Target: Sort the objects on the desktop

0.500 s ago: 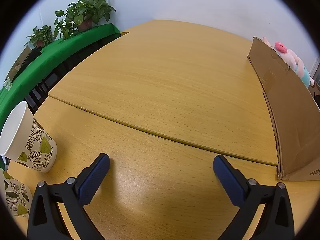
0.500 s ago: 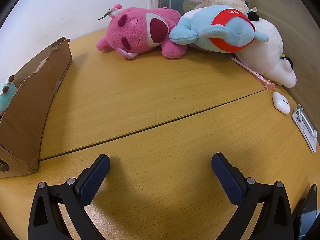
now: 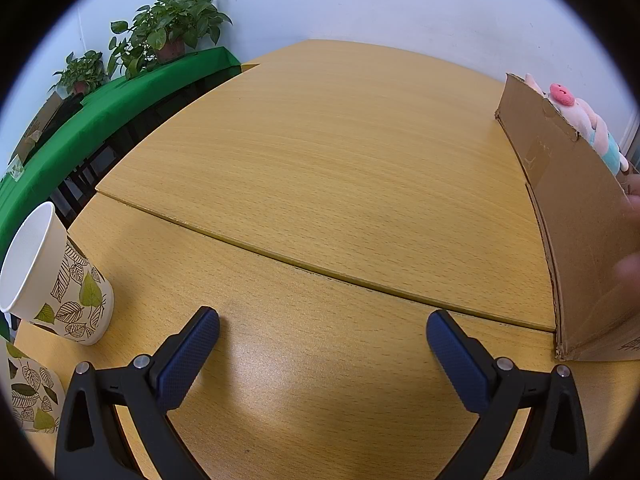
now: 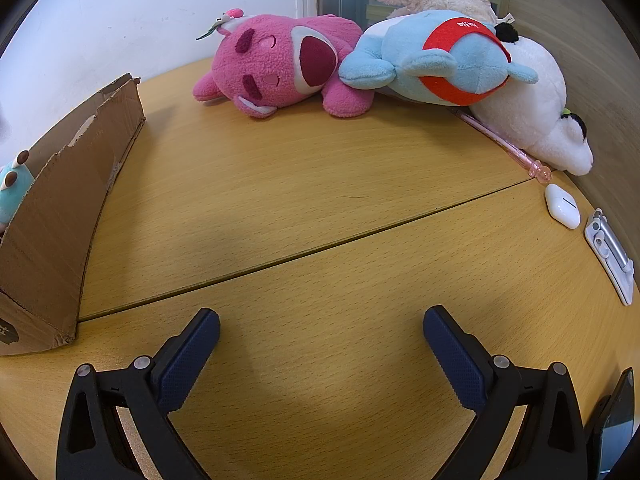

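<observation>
My left gripper (image 3: 322,322) hangs open over bare wooden table, nothing between its blue pads. A leaf-patterned paper cup (image 3: 56,276) stands to its left, a second one (image 3: 30,396) at the lower left edge. A cardboard box (image 3: 576,216) stands to the right with a pink plush (image 3: 576,116) inside. My right gripper (image 4: 320,320) is also open and empty. Beyond it lie a pink plush bear (image 4: 280,64), a blue plush (image 4: 436,56) and a white plush (image 4: 544,112). The same box (image 4: 60,208) is on its left.
A pink pen (image 4: 508,144), a white earbud case (image 4: 562,205) and a silver clip-like item (image 4: 610,254) lie at the right table edge. A dark phone (image 4: 614,424) sits at lower right. A green-covered side table (image 3: 100,112) with potted plants (image 3: 176,28) stands far left.
A blurred hand has come into the right edge of the left wrist view beside the box. Both grippers stay where they were.
</observation>
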Motion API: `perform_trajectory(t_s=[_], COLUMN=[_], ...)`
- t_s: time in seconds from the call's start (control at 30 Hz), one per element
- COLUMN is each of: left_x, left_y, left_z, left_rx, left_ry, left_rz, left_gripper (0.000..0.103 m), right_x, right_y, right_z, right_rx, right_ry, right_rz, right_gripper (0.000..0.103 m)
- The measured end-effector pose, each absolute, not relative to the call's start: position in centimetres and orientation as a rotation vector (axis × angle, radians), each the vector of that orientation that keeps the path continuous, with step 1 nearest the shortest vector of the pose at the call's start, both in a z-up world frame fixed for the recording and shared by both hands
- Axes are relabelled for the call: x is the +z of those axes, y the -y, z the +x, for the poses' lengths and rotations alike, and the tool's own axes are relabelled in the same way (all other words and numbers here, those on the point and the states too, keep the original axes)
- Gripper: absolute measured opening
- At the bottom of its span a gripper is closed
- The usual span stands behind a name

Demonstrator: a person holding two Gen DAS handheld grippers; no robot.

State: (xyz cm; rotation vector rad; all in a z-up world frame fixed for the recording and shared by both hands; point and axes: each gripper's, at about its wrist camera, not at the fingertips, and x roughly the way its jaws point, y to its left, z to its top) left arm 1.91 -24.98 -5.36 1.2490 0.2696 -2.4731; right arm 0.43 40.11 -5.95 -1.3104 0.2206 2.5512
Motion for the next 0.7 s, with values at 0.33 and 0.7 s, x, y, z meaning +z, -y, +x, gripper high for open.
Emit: perform_trajectory(t_s=[0.33, 0.7], left_x=[-5.38, -5.55], left_y=[24.92, 25.09], left_z=[1.92, 1.79], left_rx=[-2.472, -2.472], left_ry=[-0.270, -0.272], left_rz=[1.248, 1.247], left_gripper=[0.103, 0.103], right_x=[-5.81, -5.75], right_y=[-40.24, -40.30], right_z=[0.54, 0.57], right_rx=[2.552, 2.553], right_ry=[-0.220, -0.219], right_rz=[-1.310, -1.309], right_gripper=[0.103, 0.103])
